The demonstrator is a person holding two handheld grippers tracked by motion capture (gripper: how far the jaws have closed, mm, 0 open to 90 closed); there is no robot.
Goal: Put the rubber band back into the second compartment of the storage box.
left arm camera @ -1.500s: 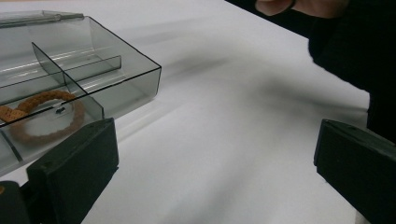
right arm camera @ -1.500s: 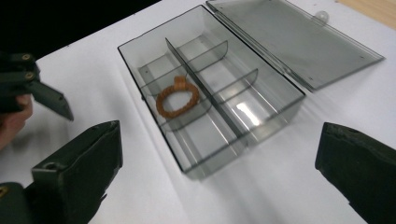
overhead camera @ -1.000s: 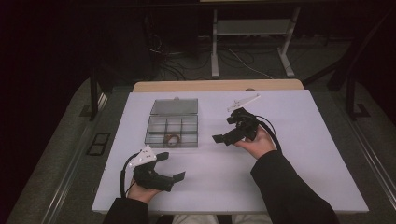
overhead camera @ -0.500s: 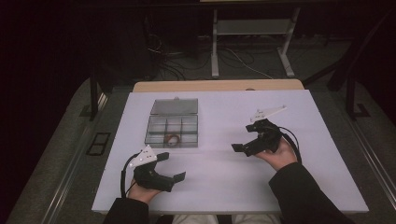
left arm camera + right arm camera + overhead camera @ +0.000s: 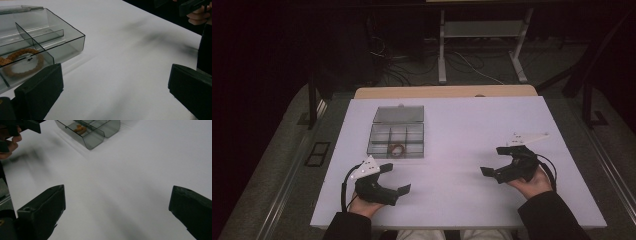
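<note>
A: From the high view we see the clear grey plastic compartment box (image 5: 396,139) at about eleven o'clock on the white worktop (image 5: 462,125), lid folded back, with our left tool (image 5: 396,179) at seven o'clock and right tool (image 5: 497,160) at four, both well apart from it.

B: The left gripper view adds what we can't make out there: the braided orange-brown bracelet (image 5: 21,61) lies flat in a near compartment, just beyond one jaw.

A: Both tools stand released, jaws wide and holding nothing.

B: In the right gripper view the box sits far off at twelve o'clock.
</note>
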